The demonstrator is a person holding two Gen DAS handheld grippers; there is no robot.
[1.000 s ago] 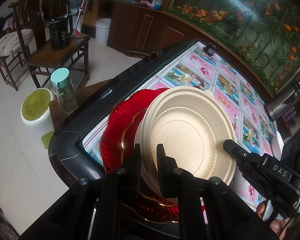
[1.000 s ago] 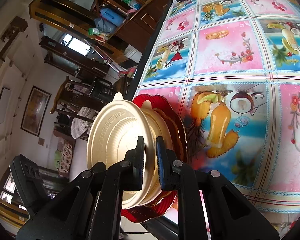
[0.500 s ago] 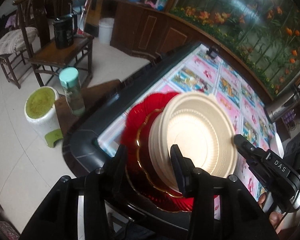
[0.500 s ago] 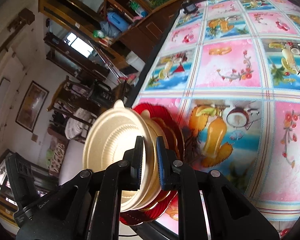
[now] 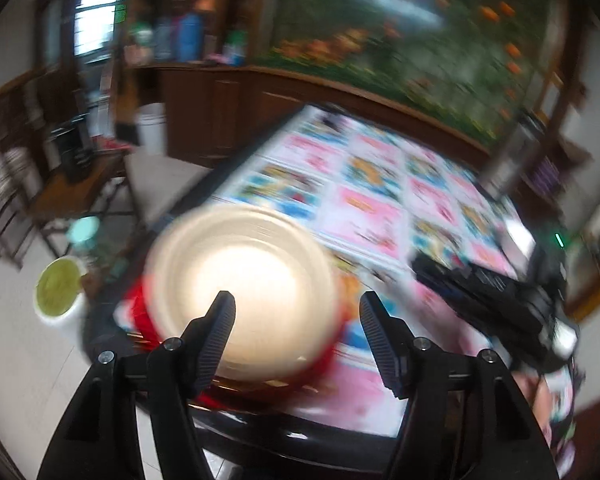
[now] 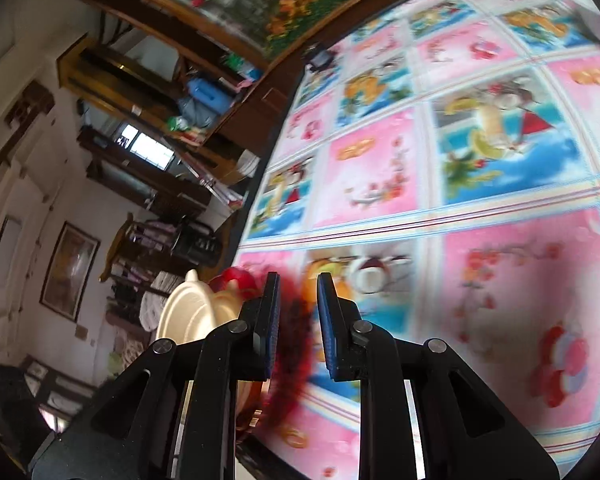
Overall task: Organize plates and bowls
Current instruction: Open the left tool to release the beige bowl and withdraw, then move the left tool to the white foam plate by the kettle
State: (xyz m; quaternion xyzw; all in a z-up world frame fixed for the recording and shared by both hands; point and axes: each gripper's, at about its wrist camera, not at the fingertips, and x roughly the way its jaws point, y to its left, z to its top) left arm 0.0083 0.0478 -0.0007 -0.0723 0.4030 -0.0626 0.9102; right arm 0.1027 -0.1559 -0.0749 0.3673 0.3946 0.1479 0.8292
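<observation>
A stack of cream bowls (image 5: 244,292) sits on red plates (image 5: 140,316) at the near left corner of the table with the picture cloth (image 5: 380,200). My left gripper (image 5: 296,316) is open wide and empty, just in front of the stack; the view is blurred. My right gripper (image 6: 298,304) is open by a narrow gap and empty, beside the stack's right side, where the cream bowls (image 6: 192,312) and a red plate (image 6: 292,344) show. The right gripper's body also shows in the left wrist view (image 5: 496,300).
The table's dark edge (image 5: 300,440) runs below the stack. Left of the table on the floor are a white stool with a green top (image 5: 58,292), a teal-capped bottle (image 5: 84,232) and wooden chairs (image 5: 80,184). A cabinet (image 5: 228,100) stands behind.
Both grippers have let go of the bowl stack: the left opened wide and drew back, the right opened slightly and moved off to the stack's right. The stack now rests on the plates.
</observation>
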